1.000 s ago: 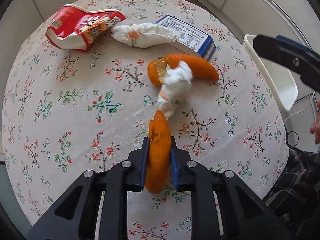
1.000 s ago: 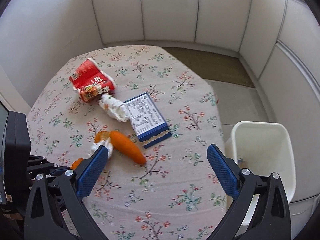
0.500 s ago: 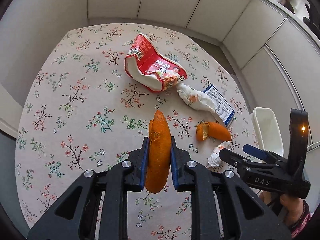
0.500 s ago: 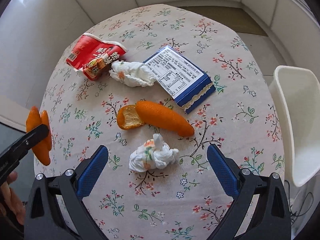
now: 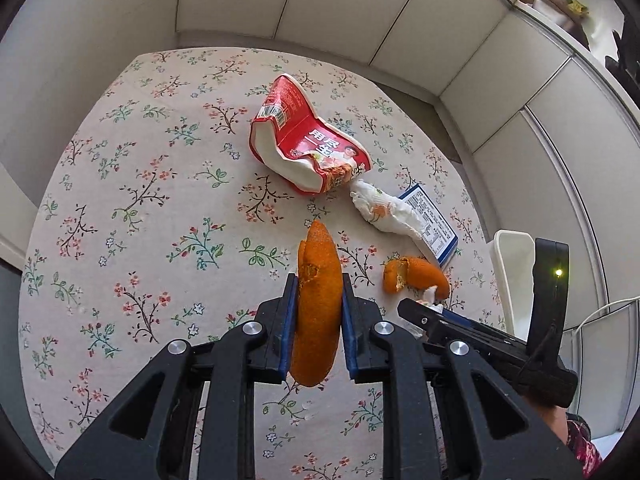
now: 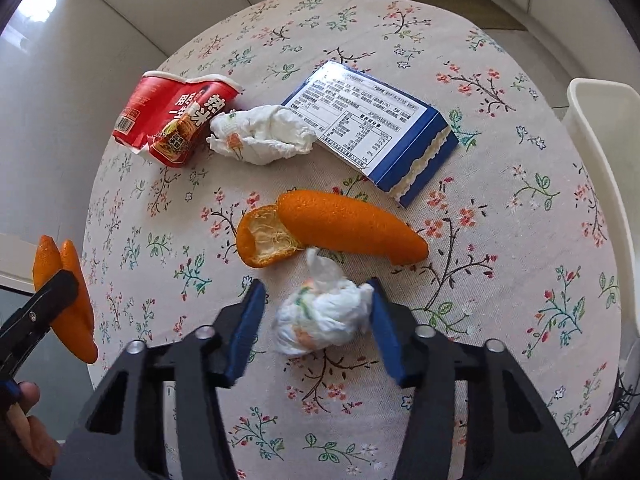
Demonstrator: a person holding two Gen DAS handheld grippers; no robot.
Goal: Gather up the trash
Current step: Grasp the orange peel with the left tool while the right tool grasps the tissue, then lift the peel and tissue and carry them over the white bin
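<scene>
Left tongs (image 5: 316, 312) clamped tight on a long orange peel strip (image 5: 318, 304), held up above the flowered counter (image 5: 140, 208), off its near-left side. Right tongs (image 6: 316, 320) part open, blue pads straddling a crumpled tissue ball (image 6: 322, 316) on the counter; right pad touches it, left pad has a gap.

Landmark = big orange peel (image 6: 336, 232), lying just behind the tissue ball, pith side open at its left end. Behind the peel: second wadded tissue (image 6: 260, 136) with orange print. Left of that tissue, touching it, a crushed red instant-noodle cup (image 6: 172, 116), barcode and Chinese characters on it, too warped to read in full. Behind-right of the peel, a flat blue box (image 6: 372, 132), white nutrition table face up, print too small to read. Far right of the peel, off the counter edge, a white bin (image 6: 600, 140).
</scene>
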